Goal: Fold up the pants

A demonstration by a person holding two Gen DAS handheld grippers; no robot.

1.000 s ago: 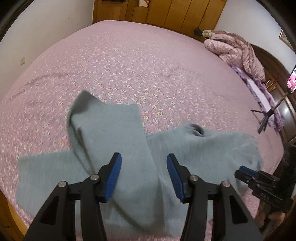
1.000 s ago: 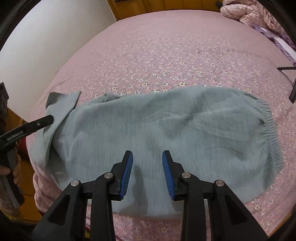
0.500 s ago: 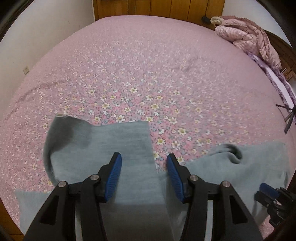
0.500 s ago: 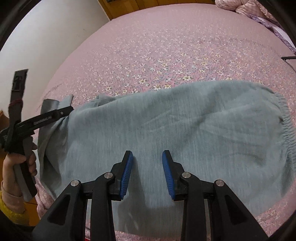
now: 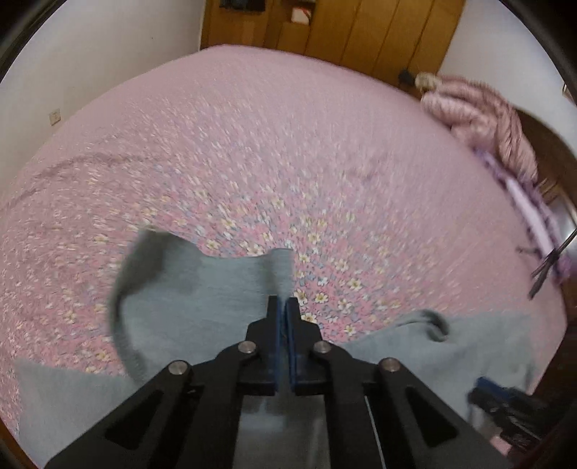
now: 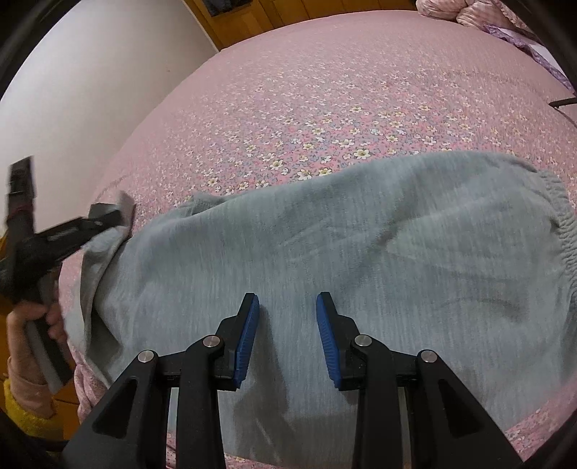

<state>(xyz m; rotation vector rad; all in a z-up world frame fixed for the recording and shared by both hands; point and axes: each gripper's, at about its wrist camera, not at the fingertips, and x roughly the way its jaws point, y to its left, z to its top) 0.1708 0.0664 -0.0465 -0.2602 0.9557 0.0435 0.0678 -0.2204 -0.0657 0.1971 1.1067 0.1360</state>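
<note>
Grey-blue knit pants (image 6: pixel 378 259) lie across the near edge of a pink flowered bed (image 6: pixel 342 90), elastic waistband (image 6: pixel 562 231) at the right. My left gripper (image 5: pixel 282 306) is shut on a leg of the pants (image 5: pixel 216 288) and holds its cuff end lifted and curled. It shows at the left of the right wrist view (image 6: pixel 90 223), pinching that leg. My right gripper (image 6: pixel 287 306) is open just above the middle of the pants, holding nothing. It shows at the lower right of the left wrist view (image 5: pixel 505 397).
A bunched pink quilt (image 5: pixel 479 122) lies at the bed's far right corner. Wooden wardrobe doors (image 5: pixel 342 32) stand behind the bed. A black tripod (image 5: pixel 548 263) stands at the right edge. White wall (image 6: pixel 90 79) runs along the left.
My left gripper has gone from open to shut on the pants leg and has lifted it. The right gripper has stayed open and moved slightly closer over the pants.
</note>
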